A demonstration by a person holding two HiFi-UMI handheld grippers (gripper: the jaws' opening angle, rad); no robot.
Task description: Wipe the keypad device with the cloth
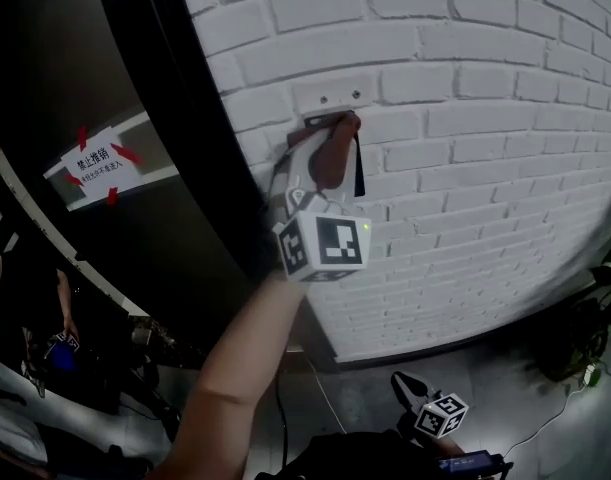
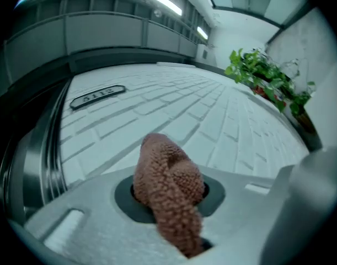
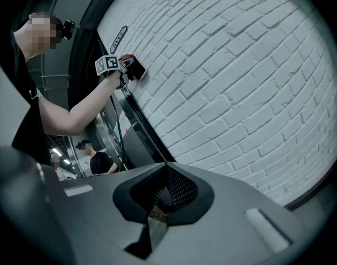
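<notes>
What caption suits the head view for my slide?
Left gripper presses a brown cloth onto the wall-mounted keypad device; right gripper hangs low.

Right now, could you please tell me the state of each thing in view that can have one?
Reddish-brown terry cloth: bunched, clamped in the left gripper's jaws, held against the keypad device.
Dark wall-mounted keypad device: fixed on the white brick wall, mostly covered by the cloth.
Left gripper: shut on the cloth, raised to the wall.
Right gripper: shut, empty, held low.
</notes>
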